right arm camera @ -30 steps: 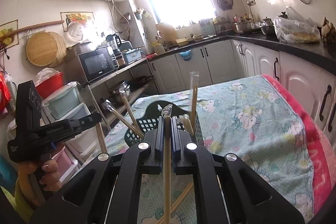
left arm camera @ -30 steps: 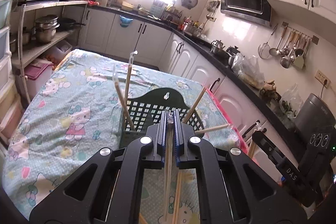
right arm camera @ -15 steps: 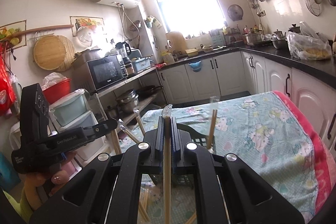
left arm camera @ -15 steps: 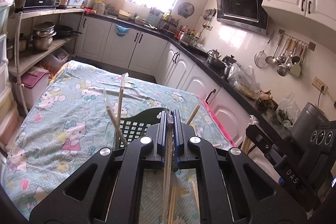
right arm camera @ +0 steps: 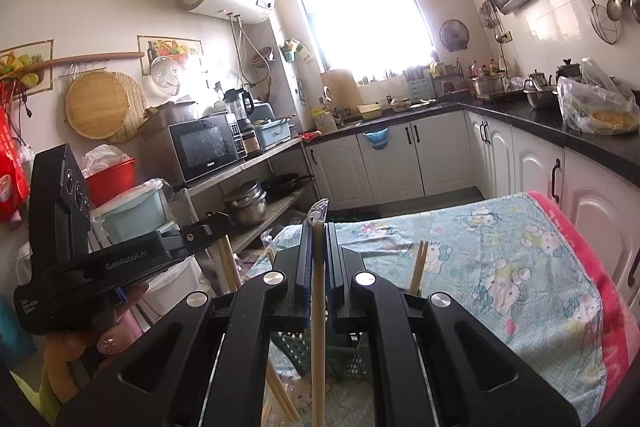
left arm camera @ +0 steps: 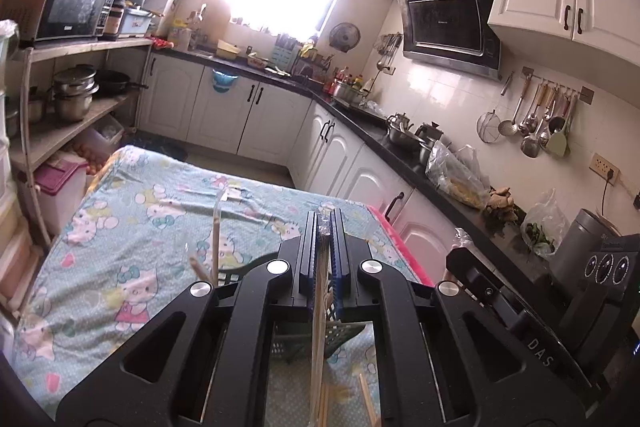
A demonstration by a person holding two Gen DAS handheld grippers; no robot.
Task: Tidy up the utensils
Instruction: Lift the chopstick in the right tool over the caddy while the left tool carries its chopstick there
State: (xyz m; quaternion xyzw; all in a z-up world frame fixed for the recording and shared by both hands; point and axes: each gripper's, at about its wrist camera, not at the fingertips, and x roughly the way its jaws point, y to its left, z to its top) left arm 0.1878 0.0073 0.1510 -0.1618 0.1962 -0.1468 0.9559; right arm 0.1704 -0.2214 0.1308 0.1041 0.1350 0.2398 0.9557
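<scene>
My left gripper [left arm camera: 325, 217] is shut on a wrapped wooden chopstick [left arm camera: 319, 311] that hangs down between its fingers, above a dark green slotted basket [left arm camera: 347, 335]. Two chopsticks [left arm camera: 215, 247] stand in the basket's left side. My right gripper [right arm camera: 319, 227] is shut on another wrapped chopstick [right arm camera: 318, 347], its clear wrapper sticking out past the fingertips. The basket [right arm camera: 295, 347] lies below and mostly behind it, with chopsticks [right arm camera: 417, 267] leaning inside. In the right wrist view the left gripper [right arm camera: 120, 261] is at the left, held by a hand [right arm camera: 60, 359].
The table carries a blue cartoon cloth [left arm camera: 120, 227] with a pink edge [right arm camera: 576, 227]. Loose chopsticks [left arm camera: 366, 401] lie on it close to me. White cabinets with a black counter [left arm camera: 400, 155] run along the right; a shelf with pots [left arm camera: 72, 99] stands at the left.
Both grippers have risen with their chopsticks still clamped. The basket has dropped lower in both views and is now largely hidden behind the gripper bodies.
</scene>
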